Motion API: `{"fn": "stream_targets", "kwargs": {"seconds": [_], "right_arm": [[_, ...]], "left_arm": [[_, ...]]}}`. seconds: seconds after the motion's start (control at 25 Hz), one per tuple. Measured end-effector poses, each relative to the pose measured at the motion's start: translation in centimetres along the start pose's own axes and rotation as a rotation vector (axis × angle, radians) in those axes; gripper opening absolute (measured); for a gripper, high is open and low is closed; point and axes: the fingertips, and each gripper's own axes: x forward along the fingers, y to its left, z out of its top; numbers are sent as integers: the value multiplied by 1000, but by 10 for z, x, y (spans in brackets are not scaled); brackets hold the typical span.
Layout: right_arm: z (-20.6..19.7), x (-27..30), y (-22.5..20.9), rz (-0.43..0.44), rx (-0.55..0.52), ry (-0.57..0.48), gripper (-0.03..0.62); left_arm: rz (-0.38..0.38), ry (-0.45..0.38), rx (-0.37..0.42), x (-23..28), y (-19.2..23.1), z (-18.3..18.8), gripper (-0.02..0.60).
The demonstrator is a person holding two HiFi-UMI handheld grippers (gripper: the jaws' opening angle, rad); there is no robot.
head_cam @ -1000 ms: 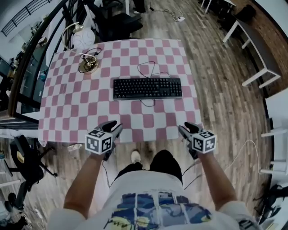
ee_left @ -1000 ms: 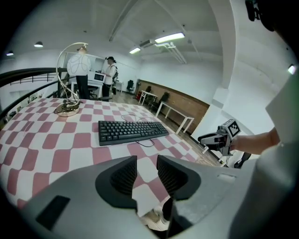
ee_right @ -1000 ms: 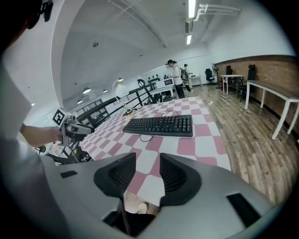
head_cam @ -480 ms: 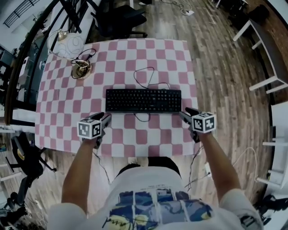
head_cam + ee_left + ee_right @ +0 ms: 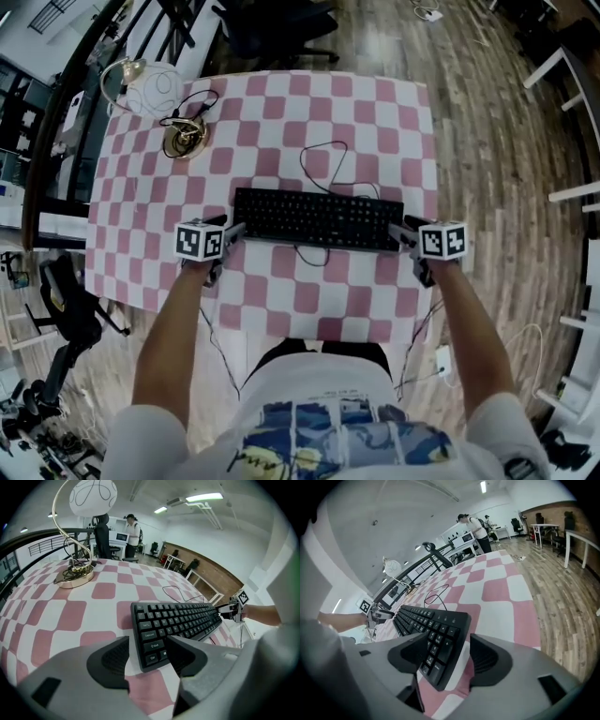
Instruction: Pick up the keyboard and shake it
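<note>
Both grippers are now set at the two short ends of the keyboard (image 5: 317, 218), whereas a second ago they were held back at the near edge of the table (image 5: 281, 103). The keyboard, black and full-sized, is seen lying across the middle of the pink-and-white checked cloth, with its long side toward the person. Its thin black cable (image 5: 323, 150) is looped on the cloth just behind it.

The left gripper (image 5: 236, 230) is placed at the keyboard's left end. In the left gripper view its jaws are held apart, and the near left corner of the keyboard (image 5: 178, 620) is taken in between them; a strip of cloth is visible between the left jaw and the keyboard's edge. The right gripper (image 5: 398, 232) is placed at the right end. In the right gripper view its jaws are likewise spread, with the number-pad end of the keyboard (image 5: 426, 623) between them and a gap left on the right side. Neither pair is closed onto the keyboard.

A brass-based lamp (image 5: 185, 139) with a white globe is stood at the far left corner of the table, well apart from the keyboard.
</note>
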Motion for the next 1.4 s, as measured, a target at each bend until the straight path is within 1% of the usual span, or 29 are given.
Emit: {"fn": "stream_targets", "kwargs": {"seconds": [0.16,0.28,0.52,0.72,0.92,1.08,1.28,1.4], "right_arm": [[0,13,-1,15,2,24,287],[-1,18,0,19,-2,44,285],[1,22,0,30,-6,69,285],[-1,23,-1,15,-13,85,287],[0,20,2,-13,-20,76,275],[3,13,7,-33,-77,44,267],[11,-2,19,-66,-162,-6,252],[9,-10,26,-80,-176,-39,234]], "left_arm": [[-10,16,-19,13,8,6,238],[-37,33,-37,20,8,8,239],[-87,76,-45,33,3,7,252],[-100,94,-59,34,2,7,252],[-85,88,-75,34,2,8,249],[-66,85,-68,29,1,7,247],[-69,44,-60,14,-2,10,236],[-64,6,-37,2,-3,15,232]]}}
